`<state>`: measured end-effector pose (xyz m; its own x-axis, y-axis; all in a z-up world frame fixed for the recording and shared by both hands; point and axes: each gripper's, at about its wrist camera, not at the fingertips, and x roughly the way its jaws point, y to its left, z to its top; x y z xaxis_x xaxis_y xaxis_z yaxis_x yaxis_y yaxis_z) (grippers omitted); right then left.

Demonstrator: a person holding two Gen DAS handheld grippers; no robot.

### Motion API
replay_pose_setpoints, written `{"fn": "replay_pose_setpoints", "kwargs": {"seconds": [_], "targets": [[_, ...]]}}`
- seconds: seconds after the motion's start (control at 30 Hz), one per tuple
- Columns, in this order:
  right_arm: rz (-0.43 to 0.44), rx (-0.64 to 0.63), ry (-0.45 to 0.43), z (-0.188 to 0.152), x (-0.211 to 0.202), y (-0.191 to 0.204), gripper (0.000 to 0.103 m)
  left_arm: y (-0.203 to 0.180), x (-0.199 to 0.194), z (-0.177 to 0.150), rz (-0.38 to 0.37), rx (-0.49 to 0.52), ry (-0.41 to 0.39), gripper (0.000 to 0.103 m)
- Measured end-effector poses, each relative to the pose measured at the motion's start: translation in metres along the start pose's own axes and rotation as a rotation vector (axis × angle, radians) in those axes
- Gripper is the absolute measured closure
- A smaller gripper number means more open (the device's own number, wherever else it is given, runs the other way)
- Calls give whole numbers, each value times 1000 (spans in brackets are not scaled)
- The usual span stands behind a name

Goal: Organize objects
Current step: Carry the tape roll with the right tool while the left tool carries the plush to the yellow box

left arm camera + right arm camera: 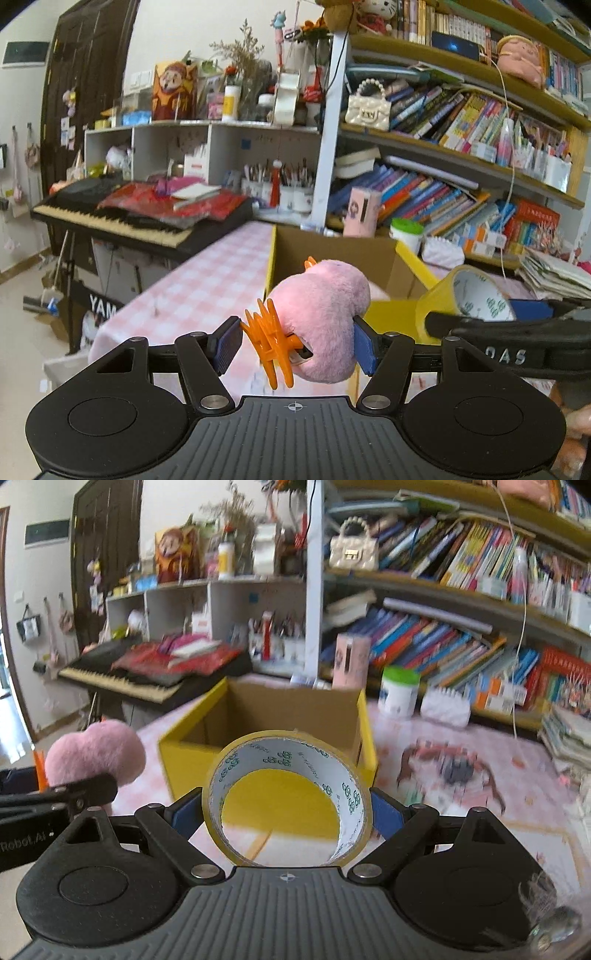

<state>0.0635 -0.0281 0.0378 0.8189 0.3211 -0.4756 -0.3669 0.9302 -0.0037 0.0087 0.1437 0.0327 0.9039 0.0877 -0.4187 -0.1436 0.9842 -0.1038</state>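
Pink plush hair clip (319, 319): fluffy heart-shaped body with orange plastic claw teeth (271, 341) on its left side; pinched between the blue pads of the left gripper (295, 345), held in the air at the near left corner of the box; its pink body also shows at the left edge of the right wrist view (96, 755). Roll of yellow tape (288, 801): white printed inner core, standing on edge with its opening facing the camera; clamped on both sides by the right gripper (286, 812), in the air just before the box's near wall; seen from the left wrist view it is tilted (463, 301), just right of the plush clip. Cardboard box (273, 716): yellow outside, brown inside, top open, standing on the table directly beyond both held items. Table (207, 280): covered with a pink-and-white checked cloth. White tub with green lid (399, 692): upright on the table, right of the box. Pink cylindrical container (351, 659): upright behind the box, against the shelves. Bookshelf (461, 155): several crowded tiers of books along the far right. Electronic keyboard (122, 221): on a stand to the left, red and pink items piled on top. White cubby unit (207, 147): behind the keyboard, holding cups of pens.
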Motion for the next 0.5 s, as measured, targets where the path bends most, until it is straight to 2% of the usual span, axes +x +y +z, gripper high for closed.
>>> {"fn": "replay_pose_setpoints", "kwargs": {"seconds": [0.17,0.5], "targets": [[-13,14,-38,33,30,-19,13,-4,31,18,12,8,-20,41],[4,14,-65,83,97,-45,12,-22,106,40,32,21,8,41]]}}
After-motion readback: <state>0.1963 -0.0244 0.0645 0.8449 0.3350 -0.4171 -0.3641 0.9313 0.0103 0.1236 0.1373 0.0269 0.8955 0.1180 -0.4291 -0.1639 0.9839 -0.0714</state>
